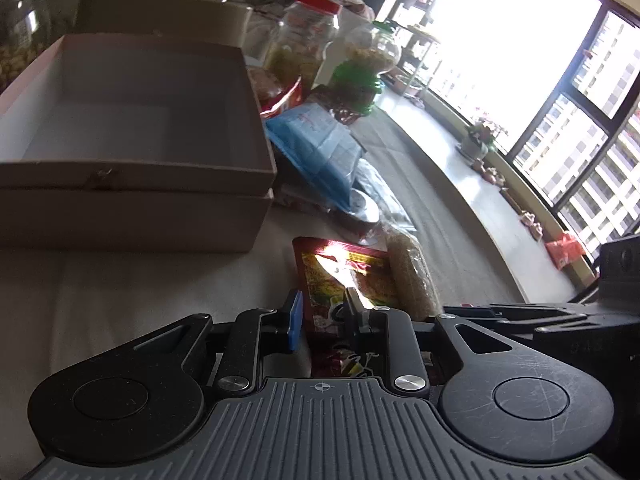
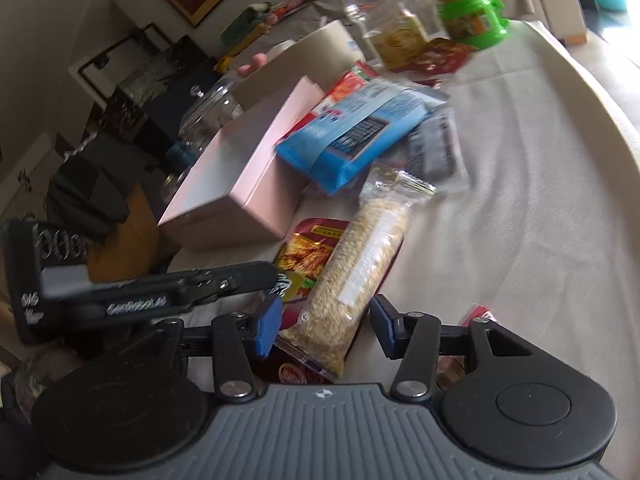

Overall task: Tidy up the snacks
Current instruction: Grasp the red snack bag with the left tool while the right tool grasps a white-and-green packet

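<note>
An open white box (image 1: 132, 112) sits on the table, also in the right wrist view (image 2: 240, 176). A red snack packet (image 1: 344, 276) lies flat in front of it. My left gripper (image 1: 324, 312) is open with its fingers on either side of the packet's near end. A clear bag of grain snack (image 2: 360, 256) lies partly on the red packet (image 2: 308, 244). My right gripper (image 2: 326, 320) is open around the near end of the clear bag. A blue packet (image 2: 356, 128) leans on the box's right side.
Jars stand at the back: a red-lidded jar (image 2: 380, 20), a green dispenser (image 2: 472, 20) and a glass jar (image 1: 20, 36). A silver pack (image 2: 436, 148) lies by the blue packet. More packets (image 2: 436, 56) lie near the jars. The left gripper's body (image 2: 140, 296) sits left of my right gripper.
</note>
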Demonstrator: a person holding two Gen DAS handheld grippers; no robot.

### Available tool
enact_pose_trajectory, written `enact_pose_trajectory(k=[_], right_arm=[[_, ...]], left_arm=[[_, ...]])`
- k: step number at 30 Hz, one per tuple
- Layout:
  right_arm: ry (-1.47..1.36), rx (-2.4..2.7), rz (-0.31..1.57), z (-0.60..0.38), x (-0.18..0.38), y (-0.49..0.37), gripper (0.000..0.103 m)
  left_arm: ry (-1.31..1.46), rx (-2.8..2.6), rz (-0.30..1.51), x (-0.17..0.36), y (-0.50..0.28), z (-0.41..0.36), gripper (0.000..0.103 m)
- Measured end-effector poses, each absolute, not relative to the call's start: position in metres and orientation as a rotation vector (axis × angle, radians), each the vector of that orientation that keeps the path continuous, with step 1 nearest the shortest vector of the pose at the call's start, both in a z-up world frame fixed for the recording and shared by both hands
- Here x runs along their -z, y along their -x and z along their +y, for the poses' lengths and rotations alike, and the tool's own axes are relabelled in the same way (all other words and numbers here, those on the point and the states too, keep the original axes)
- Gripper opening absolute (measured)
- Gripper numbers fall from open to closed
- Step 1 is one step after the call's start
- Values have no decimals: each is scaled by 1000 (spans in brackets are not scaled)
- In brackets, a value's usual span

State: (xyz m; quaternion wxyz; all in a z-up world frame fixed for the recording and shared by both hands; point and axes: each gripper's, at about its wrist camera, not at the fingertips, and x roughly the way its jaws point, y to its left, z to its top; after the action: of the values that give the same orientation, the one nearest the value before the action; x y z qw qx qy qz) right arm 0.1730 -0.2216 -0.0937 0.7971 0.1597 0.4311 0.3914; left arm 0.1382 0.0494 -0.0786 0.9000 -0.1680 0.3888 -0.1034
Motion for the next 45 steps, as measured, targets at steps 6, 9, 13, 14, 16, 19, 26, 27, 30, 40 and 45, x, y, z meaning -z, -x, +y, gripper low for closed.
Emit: enact_pose_trajectory(k=[6, 9, 13, 14, 16, 19, 26, 27, 30, 40, 45], right_arm=[[-111, -631, 789, -207, 86, -140, 50], [-41, -548, 764, -201, 87, -135, 50], [22, -523, 735, -193, 89, -129, 50], [24, -524, 733, -192, 89, -130, 50], [13, -531, 735, -193, 90, -132, 50], [3, -543, 733, -196, 90, -130, 50], [-26, -559, 734, -206, 90, -124, 50], [-26, -558, 733, -207, 89, -123, 50], [-28, -560, 730, -210, 90, -122, 50], [-16, -576, 703, -216, 89, -115, 62], [-25, -522, 624, -236, 76, -103, 86]], left_arm=[[430, 199, 809, 84, -134, 62, 25], [448, 193, 812, 86, -130, 63, 25], [493, 232, 826, 91, -129, 61, 26], [502, 245, 824, 92, -132, 59, 26], [500, 253, 815, 94, -135, 57, 28], [483, 255, 800, 88, -132, 52, 28], [400, 357, 714, 49, -118, 29, 28], [390, 366, 707, 47, -119, 25, 28], [375, 406, 726, 51, -126, 10, 29], [271, 346, 765, 73, -138, -12, 27], [313, 346, 765, 74, -129, 0, 27]])
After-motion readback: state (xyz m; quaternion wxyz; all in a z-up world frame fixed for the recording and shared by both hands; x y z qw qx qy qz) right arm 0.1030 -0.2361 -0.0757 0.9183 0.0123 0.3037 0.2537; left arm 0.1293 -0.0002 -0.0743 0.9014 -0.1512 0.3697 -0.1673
